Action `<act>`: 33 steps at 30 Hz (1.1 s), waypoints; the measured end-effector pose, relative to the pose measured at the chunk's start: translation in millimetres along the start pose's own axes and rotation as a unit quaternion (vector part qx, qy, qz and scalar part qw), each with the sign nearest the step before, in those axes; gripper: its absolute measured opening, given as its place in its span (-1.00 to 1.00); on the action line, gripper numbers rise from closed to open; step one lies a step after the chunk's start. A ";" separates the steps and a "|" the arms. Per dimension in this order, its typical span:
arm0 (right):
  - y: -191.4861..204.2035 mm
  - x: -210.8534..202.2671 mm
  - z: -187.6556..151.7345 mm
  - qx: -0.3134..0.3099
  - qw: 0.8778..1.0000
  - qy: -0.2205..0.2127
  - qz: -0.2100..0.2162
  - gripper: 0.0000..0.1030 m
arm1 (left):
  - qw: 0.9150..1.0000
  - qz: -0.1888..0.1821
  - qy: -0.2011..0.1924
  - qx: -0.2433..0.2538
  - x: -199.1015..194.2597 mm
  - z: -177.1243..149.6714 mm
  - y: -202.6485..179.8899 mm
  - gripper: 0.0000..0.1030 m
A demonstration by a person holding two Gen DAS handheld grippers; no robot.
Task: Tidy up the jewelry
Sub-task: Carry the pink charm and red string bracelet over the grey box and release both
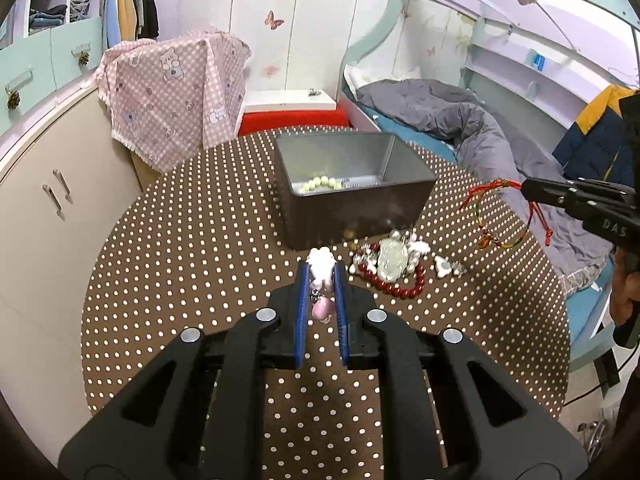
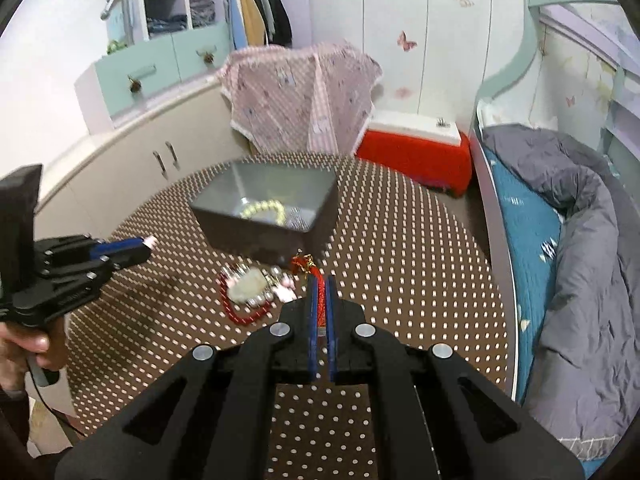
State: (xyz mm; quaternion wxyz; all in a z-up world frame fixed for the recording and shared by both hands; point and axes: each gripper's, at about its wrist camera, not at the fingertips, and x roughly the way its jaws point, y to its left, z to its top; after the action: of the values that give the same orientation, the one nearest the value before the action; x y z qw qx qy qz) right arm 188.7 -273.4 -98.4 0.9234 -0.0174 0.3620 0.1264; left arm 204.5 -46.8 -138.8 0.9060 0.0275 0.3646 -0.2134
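Note:
My left gripper [image 1: 321, 270] is shut on a pink and white bead bracelet [image 1: 322, 280] above the round dotted table [image 1: 180, 260]; it also shows in the right wrist view [image 2: 146, 245]. My right gripper [image 2: 321, 280] is shut on a red cord bracelet [image 2: 320, 300], which hangs from its fingers in the left wrist view [image 1: 496, 216]. A grey open box [image 1: 352, 188] holds a pale green bead bracelet [image 1: 320, 183]. A pile of jewelry [image 1: 394, 266] with a dark red bead string [image 1: 400, 290] lies in front of the box.
A bed with a grey quilt [image 1: 480, 128] stands right of the table. A pink checked cloth [image 1: 172, 92] covers something behind the table, beside a red and white box [image 1: 292, 114]. Cabinets [image 1: 48, 208] line the left side.

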 end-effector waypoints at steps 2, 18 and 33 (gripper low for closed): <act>1.4 -9.1 7.7 -0.005 1.000 -0.012 0.002 -0.96 | 1.000 -0.002 -0.008 -0.002 -5.2 5.6 0.8 -0.76; 14.4 19.1 109.5 -0.025 0.997 -0.060 0.053 -0.96 | 0.998 -0.019 -0.057 -0.009 6.1 111.1 -9.5 -0.75; -27.4 42.4 88.8 0.074 0.996 -0.058 0.007 0.84 | 0.993 0.070 -0.079 -0.055 8.4 105.5 13.2 0.82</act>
State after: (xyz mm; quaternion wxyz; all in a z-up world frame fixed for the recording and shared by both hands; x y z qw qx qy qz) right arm 284.3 -279.6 -63.1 0.9407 0.0609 0.3163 0.1068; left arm 283.7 -59.5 -68.5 0.9447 -0.0142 0.3004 -0.1309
